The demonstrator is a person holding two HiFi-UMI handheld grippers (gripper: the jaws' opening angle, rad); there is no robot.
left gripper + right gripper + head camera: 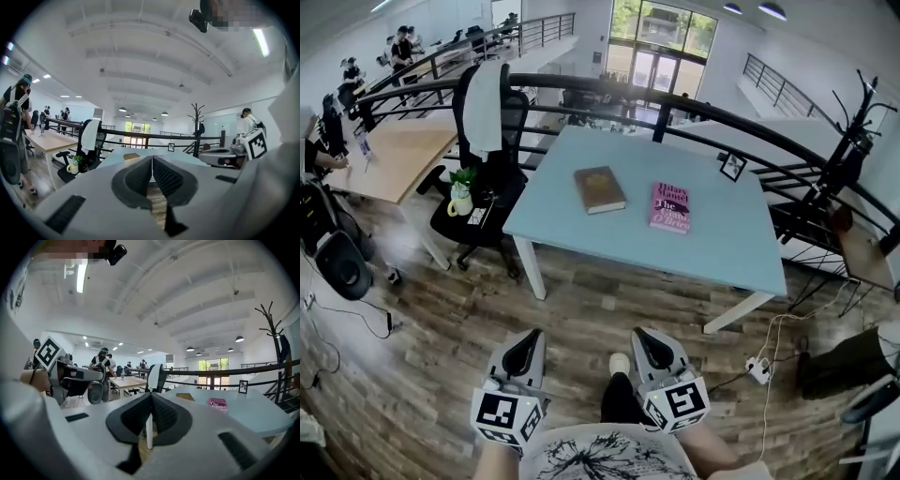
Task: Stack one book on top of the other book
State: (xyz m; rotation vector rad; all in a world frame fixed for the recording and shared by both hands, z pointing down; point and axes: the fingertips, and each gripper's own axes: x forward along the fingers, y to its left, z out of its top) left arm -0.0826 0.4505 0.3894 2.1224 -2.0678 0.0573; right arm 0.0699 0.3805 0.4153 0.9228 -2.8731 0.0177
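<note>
Your left gripper [525, 345]: pads pressed flat together with nothing between them, hanging well short of the near edge of the table [712, 253].
Your right gripper [652, 345]: same story, closed tight and empty, alongside its twin.
Books: the brown book [599, 188] lies flat around mid-table. The pink book [669, 206] lies flat just to its right with a gap between, so nothing is stacked.
Step in hand: looks like the approach, nothing grasped yet.
Doing it well: step in and spread one pair of jaws early. Come in low at a book's near edge and pinch cover and pages together so it doesn't fan open.
Surfaces: the pale-blue table looks smooth, so a nudged book may slide. The brown book looks a stiff hardback, the pink one glossier. Your ribbed black pads should bite.
</note>
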